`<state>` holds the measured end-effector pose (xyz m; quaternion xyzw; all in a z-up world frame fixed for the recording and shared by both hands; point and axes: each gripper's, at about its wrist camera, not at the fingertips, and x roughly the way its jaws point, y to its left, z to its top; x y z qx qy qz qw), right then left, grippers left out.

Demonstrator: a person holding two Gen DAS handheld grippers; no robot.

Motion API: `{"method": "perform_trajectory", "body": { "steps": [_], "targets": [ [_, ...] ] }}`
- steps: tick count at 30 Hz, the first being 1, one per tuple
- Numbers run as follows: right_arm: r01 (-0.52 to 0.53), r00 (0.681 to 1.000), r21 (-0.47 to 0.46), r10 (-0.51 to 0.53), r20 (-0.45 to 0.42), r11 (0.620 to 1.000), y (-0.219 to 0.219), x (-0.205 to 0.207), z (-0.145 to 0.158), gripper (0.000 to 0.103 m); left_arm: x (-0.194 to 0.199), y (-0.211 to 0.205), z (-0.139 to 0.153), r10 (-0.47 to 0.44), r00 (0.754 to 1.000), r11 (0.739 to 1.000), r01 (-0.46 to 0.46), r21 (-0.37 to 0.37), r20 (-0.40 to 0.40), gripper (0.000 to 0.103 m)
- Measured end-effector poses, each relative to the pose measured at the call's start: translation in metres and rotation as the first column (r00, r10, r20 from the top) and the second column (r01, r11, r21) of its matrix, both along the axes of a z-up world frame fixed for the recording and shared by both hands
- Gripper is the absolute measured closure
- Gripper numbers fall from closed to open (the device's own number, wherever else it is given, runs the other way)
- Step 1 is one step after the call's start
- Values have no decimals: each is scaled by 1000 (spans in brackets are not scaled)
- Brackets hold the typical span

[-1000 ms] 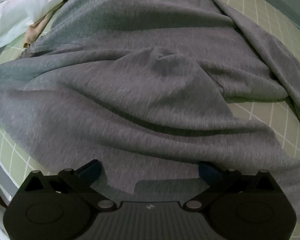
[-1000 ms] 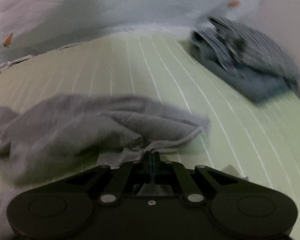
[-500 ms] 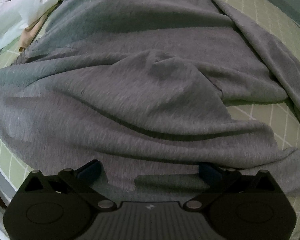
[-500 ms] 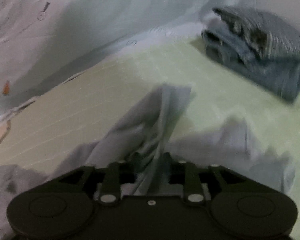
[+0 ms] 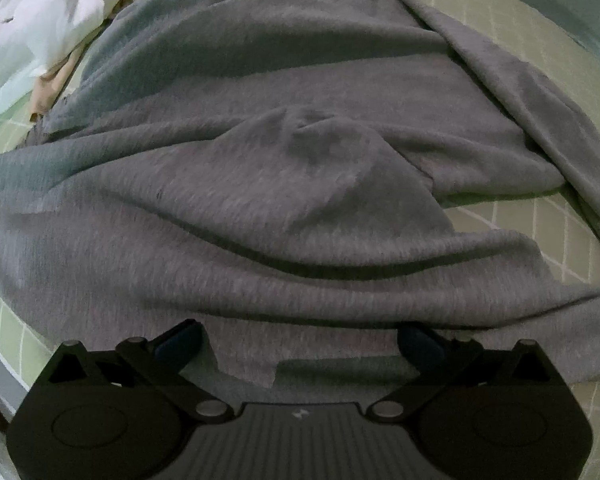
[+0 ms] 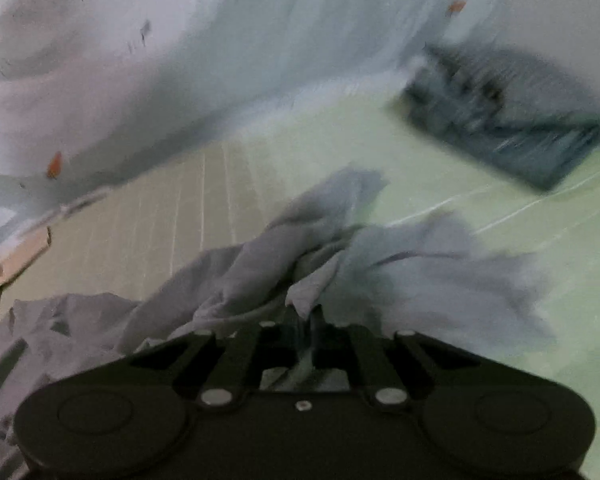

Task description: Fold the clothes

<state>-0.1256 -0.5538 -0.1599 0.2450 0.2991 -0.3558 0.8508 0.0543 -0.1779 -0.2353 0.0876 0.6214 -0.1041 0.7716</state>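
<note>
A grey knit garment [image 5: 292, 184] lies spread and rumpled on a green checked mat [image 5: 540, 236], filling the left wrist view. My left gripper [image 5: 300, 340] is open, its jaws wide apart just above the garment's near edge, holding nothing. My right gripper [image 6: 302, 316] is shut on a bunched part of the grey garment [image 6: 300, 240], lifted above the mat, with cloth hanging to both sides. The right wrist view is blurred by motion.
White and beige clothes [image 5: 48, 28] lie at the far left of the mat. A folded stack of blue-grey clothes [image 6: 508, 112] sits at the far right on the mat [image 6: 500, 240]. A pale sheet [image 6: 220, 60] rises behind.
My right gripper lifted the gripped cloth off the mat and swung, blurring the view. The garment shifted and its folds moved slightly in the left wrist view. The left gripper stayed open.
</note>
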Motion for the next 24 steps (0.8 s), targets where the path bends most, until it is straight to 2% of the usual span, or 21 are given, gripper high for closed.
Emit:
{"method": "perform_trajectory", "body": {
  "steps": [3,5,8,10,11,13,17,18,19,24],
  "targets": [
    [35,999,-6,-35,-15,999,30,-56,11,98,-5,1,0,-32,999,999,32,-6,16,0],
    [64,996,25,-62,-70,998,45,-91,-1,98,-8,2,0,-49,999,999,50,-7,20,0],
    [141,983,182,-117,-139,973,56,-135,-34,98,-13,1,1,-55,998,999,55,-1,12,0],
    [173,981,265,-141,-134,949,56,-156,-44,93,-18,0,1,-46,999,999,46,11,-12,0],
    [169,981,262,-136,-139,950,54,-158,-42,90,-23,-1,1,-46,999,999,46,18,-23,0],
    [155,980,235,-120,-156,960,52,-160,-35,61,-32,-3,2,-49,998,998,50,28,-40,0],
    [73,986,122,-53,-160,990,44,-145,-19,53,-57,-13,2,-69,996,997,71,41,-56,0],
    [43,987,101,-27,-161,994,41,-140,-17,48,-63,-17,3,-73,996,996,75,44,-57,0],
    [17,988,88,-3,-157,996,37,-133,-15,43,-69,-20,4,-77,995,996,80,48,-57,0],
    [-115,981,46,121,-153,992,14,-92,-24,33,-94,-34,9,-122,992,990,124,63,-46,0]
  ]
}}
